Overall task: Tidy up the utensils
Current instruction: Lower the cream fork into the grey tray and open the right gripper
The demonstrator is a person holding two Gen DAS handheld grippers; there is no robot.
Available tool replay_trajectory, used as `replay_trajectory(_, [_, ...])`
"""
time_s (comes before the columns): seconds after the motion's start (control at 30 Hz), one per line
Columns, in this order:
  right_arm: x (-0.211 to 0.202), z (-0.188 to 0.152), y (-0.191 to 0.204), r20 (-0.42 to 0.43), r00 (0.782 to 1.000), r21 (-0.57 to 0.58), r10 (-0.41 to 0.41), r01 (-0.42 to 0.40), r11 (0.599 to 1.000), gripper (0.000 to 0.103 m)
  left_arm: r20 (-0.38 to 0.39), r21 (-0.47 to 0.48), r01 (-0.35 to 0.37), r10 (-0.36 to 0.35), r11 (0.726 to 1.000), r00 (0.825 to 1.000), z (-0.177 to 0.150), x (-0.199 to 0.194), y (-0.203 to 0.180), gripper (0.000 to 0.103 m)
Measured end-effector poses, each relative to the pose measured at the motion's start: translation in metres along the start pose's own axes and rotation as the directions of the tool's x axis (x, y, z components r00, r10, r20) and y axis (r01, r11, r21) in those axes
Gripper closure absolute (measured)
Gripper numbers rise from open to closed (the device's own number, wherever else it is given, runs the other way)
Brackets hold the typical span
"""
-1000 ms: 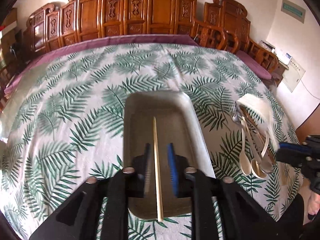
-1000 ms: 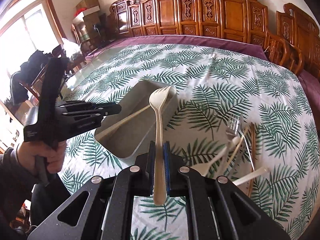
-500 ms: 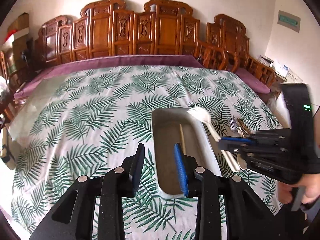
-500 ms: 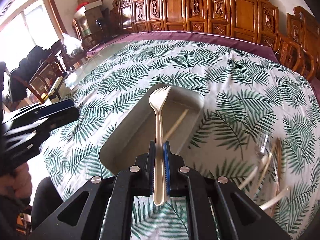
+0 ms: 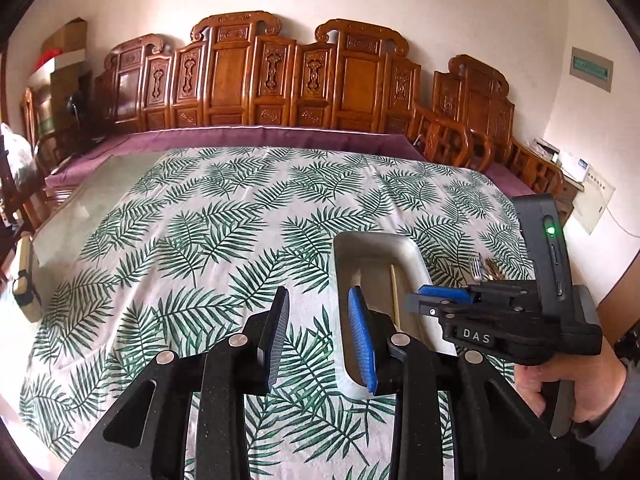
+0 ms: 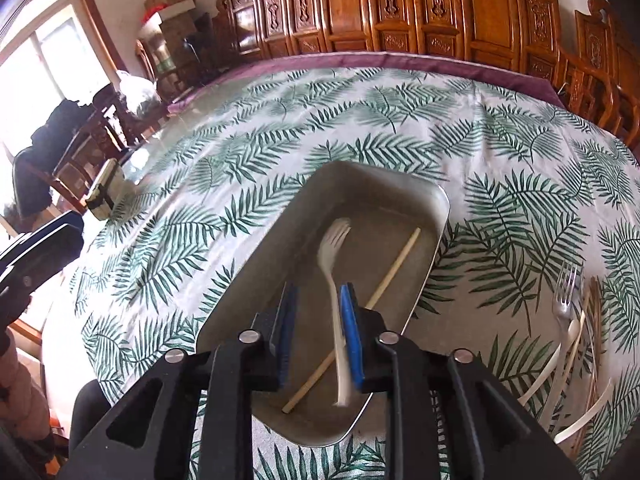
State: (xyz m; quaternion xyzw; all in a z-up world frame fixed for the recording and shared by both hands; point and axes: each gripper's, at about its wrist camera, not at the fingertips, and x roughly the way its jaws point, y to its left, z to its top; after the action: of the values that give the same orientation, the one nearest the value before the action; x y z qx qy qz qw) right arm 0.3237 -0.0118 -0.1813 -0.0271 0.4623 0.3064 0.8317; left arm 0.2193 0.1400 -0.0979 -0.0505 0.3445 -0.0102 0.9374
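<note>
Table (image 6: 400, 92) with leaf-print cloth (image 6: 248, 184) bears metal tray (image 6: 304, 216) and loose cutlery (image 6: 568, 320).

we find the table's left half (image 5: 168, 240) bare; the tray (image 6: 372, 184) and utensil pile (image 6: 576, 320) crowd its right edge.

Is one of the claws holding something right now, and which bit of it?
Nothing is gripped. The right claw is opening, letting the white fork drop into the tray. The left claw is open, empty.
</note>
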Motion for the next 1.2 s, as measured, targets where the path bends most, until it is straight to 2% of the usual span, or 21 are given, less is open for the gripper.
replay_trajectory(0.07, [-0.007, -0.002, -0.001, 0.014, 1.0, -0.003, -0.004, 0.004, 1.0, 0.077, -0.003, 0.011, 0.004, -0.004, 1.0, 1.0, -0.001, 0.0, -0.002, 0.074])
replay_trajectory(0.13, [-0.022, -0.005, -0.001, 0.053, 0.997, -0.009, -0.048, 0.049, 0.999, 0.078, -0.001, 0.036, 0.002, -0.001, 0.999, 1.0, -0.003, -0.002, -0.006, 0.074])
replay_trajectory(0.3, [-0.059, -0.017, -0.004, 0.131, 0.987, -0.01, -0.096, 0.098, 0.995, 0.077, 0.012, 0.082, -0.029, 0.028, 0.996, 1.0, -0.013, -0.008, -0.012, 0.074])
replay_trajectory(0.57, [-0.112, -0.044, -0.031, 0.181, 0.973, 0.006, -0.141, 0.143, 0.99, 0.078, 0.0, 0.122, -0.001, 0.001, 0.993, 1.0, -0.022, -0.01, -0.029, 0.073])
replay_trajectory(0.8, [-0.139, -0.069, -0.083, 0.167, 0.966, 0.053, -0.198, 0.192, 0.98, 0.077, -0.026, 0.176, 0.048, -0.044, 0.983, 0.999, -0.034, -0.008, -0.064, 0.072])
replay_trajectory(1.03, [-0.149, -0.095, -0.131, 0.117, 0.957, 0.079, -0.264, 0.256, 0.963, 0.077, -0.067, 0.223, 0.105, -0.092, 0.969, 0.993, -0.045, 0.003, -0.108, 0.072])
replay_trajectory(1.2, [-0.147, -0.11, -0.155, 0.09, 0.955, 0.105, -0.283, 0.274, 0.956, 0.077, -0.089, 0.248, 0.136, -0.117, 0.959, 0.989, -0.051, 0.012, -0.135, 0.072])
